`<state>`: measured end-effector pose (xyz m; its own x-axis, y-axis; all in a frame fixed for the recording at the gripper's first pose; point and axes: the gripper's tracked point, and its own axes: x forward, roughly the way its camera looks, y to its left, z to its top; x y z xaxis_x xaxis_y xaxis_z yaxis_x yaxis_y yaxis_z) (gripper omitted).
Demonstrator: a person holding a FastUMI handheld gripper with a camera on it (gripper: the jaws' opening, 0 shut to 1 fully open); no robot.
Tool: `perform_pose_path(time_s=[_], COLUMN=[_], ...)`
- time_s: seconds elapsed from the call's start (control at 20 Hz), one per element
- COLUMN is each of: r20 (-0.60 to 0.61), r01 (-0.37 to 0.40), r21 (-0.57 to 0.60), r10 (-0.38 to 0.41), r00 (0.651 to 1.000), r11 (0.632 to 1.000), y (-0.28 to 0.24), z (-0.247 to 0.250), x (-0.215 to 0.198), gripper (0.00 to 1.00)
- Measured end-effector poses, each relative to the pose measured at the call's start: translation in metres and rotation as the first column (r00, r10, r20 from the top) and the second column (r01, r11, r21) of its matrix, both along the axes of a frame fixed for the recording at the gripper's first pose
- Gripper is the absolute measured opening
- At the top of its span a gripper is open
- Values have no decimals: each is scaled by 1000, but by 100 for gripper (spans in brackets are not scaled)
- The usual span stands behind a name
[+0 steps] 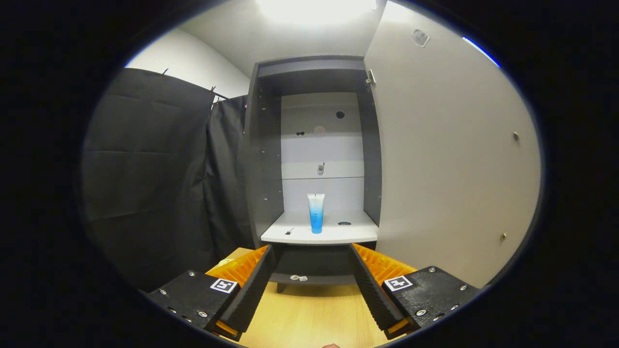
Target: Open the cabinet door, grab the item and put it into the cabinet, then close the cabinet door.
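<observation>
Your gripper (312, 256) is spread wide — its two fingers stand well apart and nothing lies between them. It grips nothing.

The cabinet (314, 154) stands directly ahead of the fingers, beyond their tips. Its door (449, 159) is swung fully open to the right, with the inner face turned toward you; two small fasteners show near its free edge.

The item, a tube (316, 212), stands upright inside the cabinet on the white shelf (300, 236). It rests on its cap end, about midway across the shelf and a little back from the front edge. It touches neither side wall — both dark side panels are well apart from it. A small dark mark lies on the shelf to the left of the tube, and a dark round spot lies to its right; what they are cannot be told.

Below the shelf, a lower dark compartment sits between your fingertips. The wooden floor (309, 314) runs under the gripper up to the cabinet base.
</observation>
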<state>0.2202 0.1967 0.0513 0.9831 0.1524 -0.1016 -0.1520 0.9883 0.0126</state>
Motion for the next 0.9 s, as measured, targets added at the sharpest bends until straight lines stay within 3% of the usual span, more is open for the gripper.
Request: perform_pose_path(time_s=[0.5,0.9], r20=[42,9], r01=[-12,66], r21=[-9,-19], r10=[12,-66], r00=[999,998], r11=[1000,998], y=[-29,-91], z=[-15,-36], x=[-75,-121], gripper=[94,95])
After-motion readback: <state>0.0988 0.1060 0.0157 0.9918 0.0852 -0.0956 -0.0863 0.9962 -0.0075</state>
